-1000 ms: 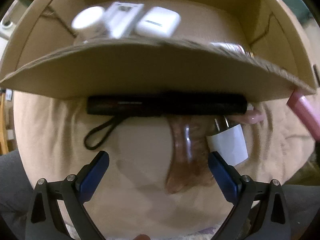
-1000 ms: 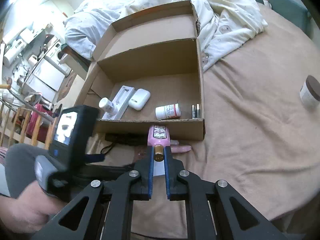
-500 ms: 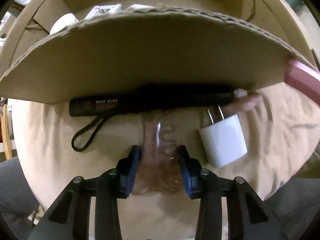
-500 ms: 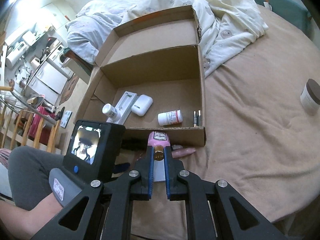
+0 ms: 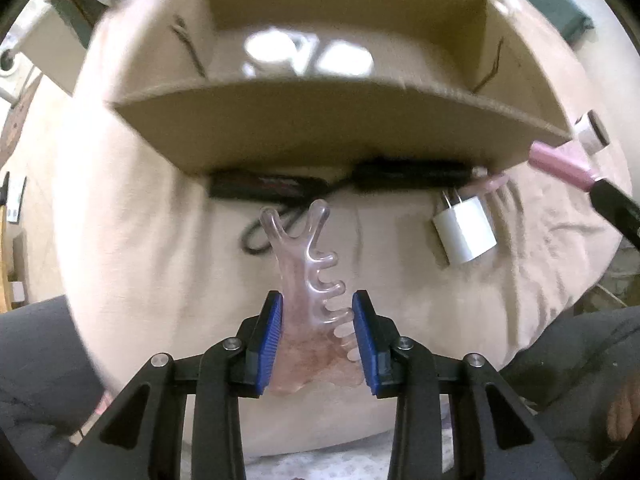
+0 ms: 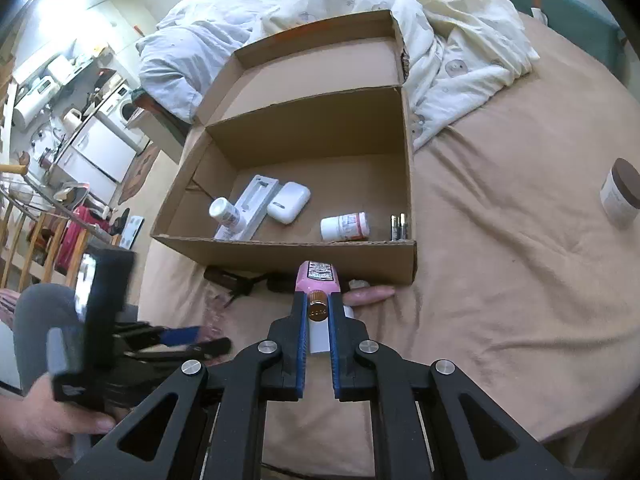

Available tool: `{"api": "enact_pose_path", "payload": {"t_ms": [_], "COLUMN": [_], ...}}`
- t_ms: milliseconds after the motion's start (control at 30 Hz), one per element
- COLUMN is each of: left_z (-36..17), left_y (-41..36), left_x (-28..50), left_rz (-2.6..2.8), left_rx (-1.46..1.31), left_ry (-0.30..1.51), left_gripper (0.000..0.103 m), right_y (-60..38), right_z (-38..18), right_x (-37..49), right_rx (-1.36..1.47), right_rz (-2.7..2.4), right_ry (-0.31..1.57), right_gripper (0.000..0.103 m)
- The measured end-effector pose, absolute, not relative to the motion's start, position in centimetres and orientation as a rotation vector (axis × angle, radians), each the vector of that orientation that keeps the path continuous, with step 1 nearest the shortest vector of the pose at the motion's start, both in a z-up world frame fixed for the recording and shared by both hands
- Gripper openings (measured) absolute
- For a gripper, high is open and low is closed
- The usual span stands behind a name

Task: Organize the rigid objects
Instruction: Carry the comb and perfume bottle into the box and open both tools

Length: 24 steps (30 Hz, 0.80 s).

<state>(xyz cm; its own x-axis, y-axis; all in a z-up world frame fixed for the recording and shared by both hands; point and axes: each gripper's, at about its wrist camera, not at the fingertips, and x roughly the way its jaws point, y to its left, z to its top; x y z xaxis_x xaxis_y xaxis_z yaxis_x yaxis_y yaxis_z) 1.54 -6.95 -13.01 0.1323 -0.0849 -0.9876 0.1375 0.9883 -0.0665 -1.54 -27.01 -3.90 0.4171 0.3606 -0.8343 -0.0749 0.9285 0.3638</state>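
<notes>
My left gripper point(image 5: 318, 320) points down at the bed and is shut on a clear pinkish comb-shaped tool point(image 5: 304, 248), which hangs lifted off the tan blanket. In the right wrist view that gripper point(image 6: 200, 340) is a blur at lower left. My right gripper point(image 6: 318, 312) is shut on the gold-capped neck of a pink bottle point(image 6: 318, 276), held just before the front wall of the cardboard box point(image 6: 288, 252). The same bottle point(image 5: 560, 164) shows at the right edge of the left wrist view.
The box holds a white pill bottle point(image 6: 346, 226), an earbud case point(image 6: 288, 202), a long white pack point(image 6: 250, 208), a small bottle point(image 6: 224, 212) and batteries point(image 6: 398, 226). A black strapped stick point(image 5: 272, 184) and a white charger point(image 5: 464, 236) lie before it. A brown-lidded jar point(image 6: 620, 192) stands far right.
The left gripper closed on the comb-shaped tool and lifted it off the blanket, drawing back from the box. The right gripper and its pink bottle stayed still.
</notes>
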Motion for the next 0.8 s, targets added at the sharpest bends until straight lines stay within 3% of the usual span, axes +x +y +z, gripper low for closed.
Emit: {"api": "enact_pose_path", "payload": {"t_ms": [200,433,800], "left_z": [-7.9,-3.4,-4.0], "left_y": [-4.8,-2.7,-3.9], "left_x": [0.6,5.1,14.2], "left_rz": [-0.154,-0.139,-0.134], "left_rx": [-0.005,0.000,0.060], "left_ry": [1.291,1.185,1.145], "left_gripper": [0.032,0.032,0.032], "right_y": [-26.5,-26.1,-26.7], "right_z": [-2.0,-1.0,-1.3], "right_x": [-1.9,-0.2,5.4], "right_rx": [0.272,0.268,0.257], "right_rz": [0.299,0.295,0.268], "right_ry": [1.023,0.994,0.990], "right_gripper": [0.011,0.011,0.011]}}
